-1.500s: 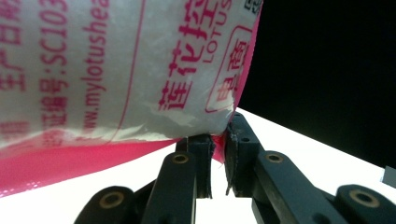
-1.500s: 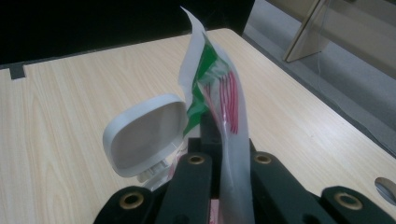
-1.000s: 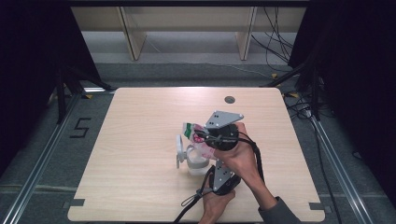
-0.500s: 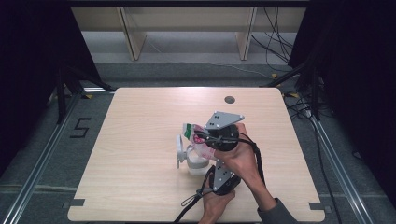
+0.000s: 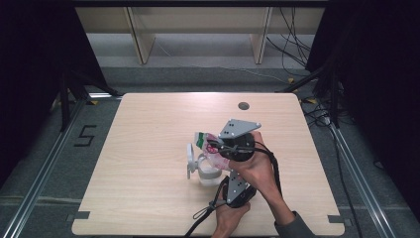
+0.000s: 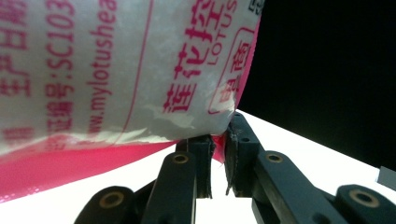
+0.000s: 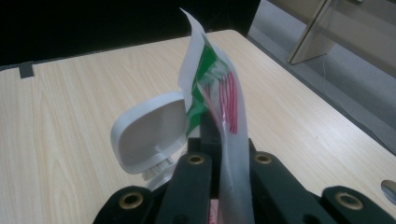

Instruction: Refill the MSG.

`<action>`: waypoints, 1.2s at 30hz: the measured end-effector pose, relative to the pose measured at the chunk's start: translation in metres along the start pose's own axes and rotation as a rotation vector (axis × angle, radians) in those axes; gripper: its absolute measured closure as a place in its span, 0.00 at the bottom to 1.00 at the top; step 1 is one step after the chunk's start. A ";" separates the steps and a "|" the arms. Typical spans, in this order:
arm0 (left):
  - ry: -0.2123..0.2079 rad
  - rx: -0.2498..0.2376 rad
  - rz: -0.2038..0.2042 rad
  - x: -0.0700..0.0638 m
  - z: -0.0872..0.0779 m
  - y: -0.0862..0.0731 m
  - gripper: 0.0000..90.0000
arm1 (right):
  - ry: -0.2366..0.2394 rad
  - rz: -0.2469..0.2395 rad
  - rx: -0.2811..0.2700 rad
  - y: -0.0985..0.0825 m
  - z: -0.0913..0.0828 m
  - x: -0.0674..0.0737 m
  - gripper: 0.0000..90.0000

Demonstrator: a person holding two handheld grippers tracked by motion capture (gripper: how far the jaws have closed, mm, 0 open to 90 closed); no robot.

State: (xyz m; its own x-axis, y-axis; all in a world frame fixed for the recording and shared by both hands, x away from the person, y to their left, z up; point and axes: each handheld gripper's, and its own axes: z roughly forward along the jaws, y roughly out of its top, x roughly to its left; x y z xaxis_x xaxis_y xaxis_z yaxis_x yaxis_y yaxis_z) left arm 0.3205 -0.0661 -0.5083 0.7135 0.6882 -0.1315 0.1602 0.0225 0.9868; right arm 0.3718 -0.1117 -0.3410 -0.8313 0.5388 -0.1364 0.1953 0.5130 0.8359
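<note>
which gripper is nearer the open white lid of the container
Right. The right gripper, shut on the top edge of the bag, sits just beside the lid. The left gripper pinches the bag's bottom corner, nearer the person, farther from the lid.

Both tongs clamped tight

Black two-jaw grippers, left and right, with brass-coloured pivot pins on matte linkage bars. Grey three-cornered plate dotted with small holes atop the right one. Black cables trailing. Grey sleeve at the right wrist.
</note>
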 end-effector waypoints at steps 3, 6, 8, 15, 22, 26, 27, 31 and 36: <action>-0.008 -0.001 -0.002 0.000 0.000 0.000 0.90 | -0.012 -0.010 -0.008 -0.001 0.000 -0.001 1.00; -0.007 -0.001 -0.003 0.000 0.000 0.000 0.90 | -0.009 -0.012 -0.008 -0.001 0.000 -0.001 1.00; -0.008 -0.001 -0.005 0.000 0.000 0.000 0.90 | -0.011 -0.013 -0.007 0.000 0.001 -0.001 1.00; -0.008 -0.003 -0.002 0.000 0.001 0.001 0.90 | -0.002 0.002 -0.003 0.000 0.000 -0.002 1.00; -0.012 -0.010 -0.007 0.000 0.001 0.002 0.90 | -0.019 -0.022 -0.010 0.002 0.000 -0.002 1.00; -0.013 -0.014 -0.010 0.000 0.001 0.003 0.90 | -0.019 -0.006 0.001 0.003 0.000 0.001 1.00; -0.012 -0.016 -0.009 0.000 0.001 0.003 0.90 | -0.018 -0.008 0.002 0.003 0.000 0.000 1.00; -0.013 -0.018 -0.008 0.000 0.001 0.004 0.90 | -0.021 -0.030 -0.014 0.005 -0.001 -0.002 1.00; -0.015 -0.014 -0.006 0.001 0.001 0.004 0.90 | -0.017 -0.019 -0.012 0.005 -0.002 -0.003 1.00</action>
State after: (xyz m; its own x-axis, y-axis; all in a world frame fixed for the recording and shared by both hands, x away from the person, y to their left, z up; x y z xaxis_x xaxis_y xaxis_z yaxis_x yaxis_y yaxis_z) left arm 0.3225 -0.0666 -0.5042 0.7224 0.6773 -0.1391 0.1551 0.0374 0.9872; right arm 0.3739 -0.1119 -0.3356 -0.8259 0.5402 -0.1613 0.1731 0.5152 0.8394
